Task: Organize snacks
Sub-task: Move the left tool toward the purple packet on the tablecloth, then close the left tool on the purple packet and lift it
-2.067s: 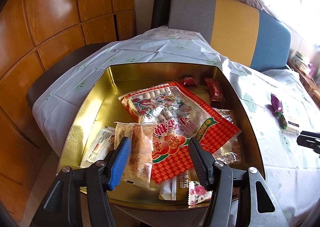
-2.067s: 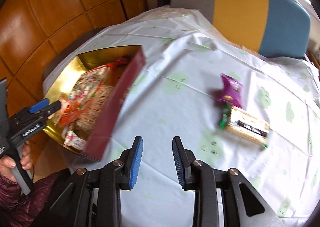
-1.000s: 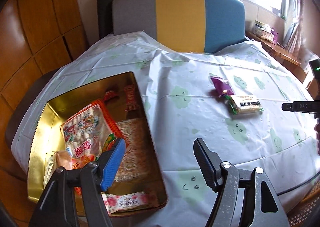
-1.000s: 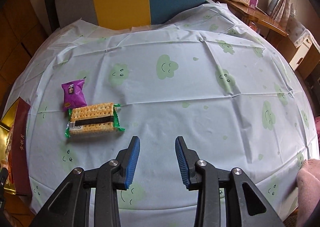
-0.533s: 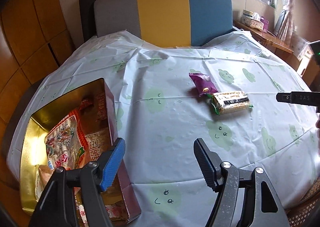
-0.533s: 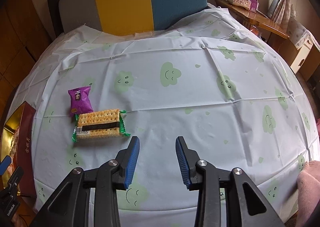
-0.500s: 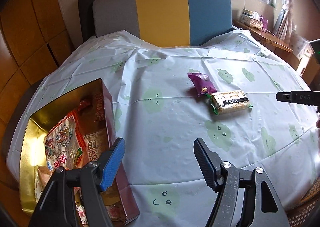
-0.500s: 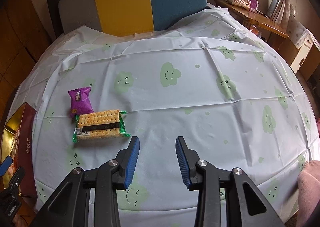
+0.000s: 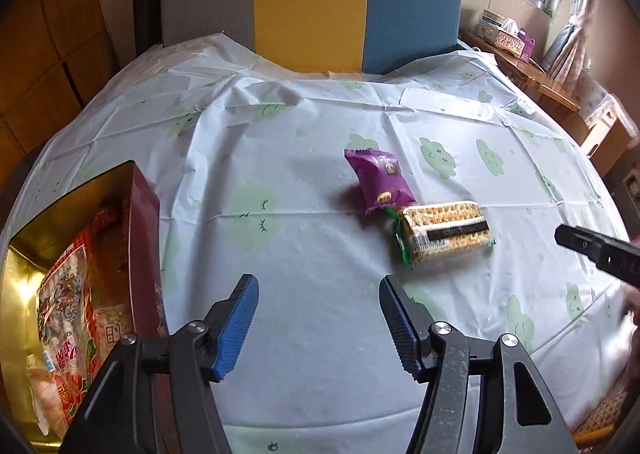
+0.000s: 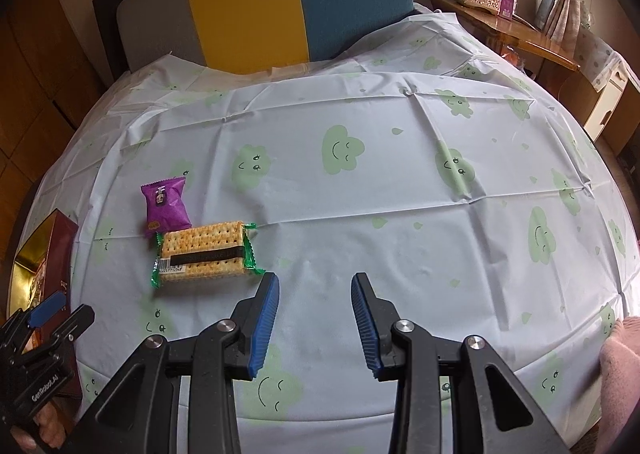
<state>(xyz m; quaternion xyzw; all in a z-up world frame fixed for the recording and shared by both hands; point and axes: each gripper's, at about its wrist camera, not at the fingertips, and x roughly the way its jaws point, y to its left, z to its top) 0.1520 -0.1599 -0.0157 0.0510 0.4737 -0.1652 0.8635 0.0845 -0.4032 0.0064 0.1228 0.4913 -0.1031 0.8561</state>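
Left wrist view: my left gripper [image 9: 316, 296] is empty, its jaws closing with nothing between them, above bare tablecloth [image 9: 280, 126]. The purple packet [image 9: 380, 180] and the cracker pack [image 9: 444, 232] lie ahead and to the right, touching at one corner. The gold tin [image 9: 22, 238], already holding snacks, sits at the left edge. To do this step well, I judge I should straddle the cracker pack across its short side and lift it clear of the packet. The right gripper's tip [image 9: 596, 250] stands near the crackers and could crowd the approach.

Right wrist view: my right gripper [image 10: 314, 314] is parted and empty, just beside the cracker pack [image 10: 202, 252]. A pink sleeve [image 10: 620, 366] shows at the right.
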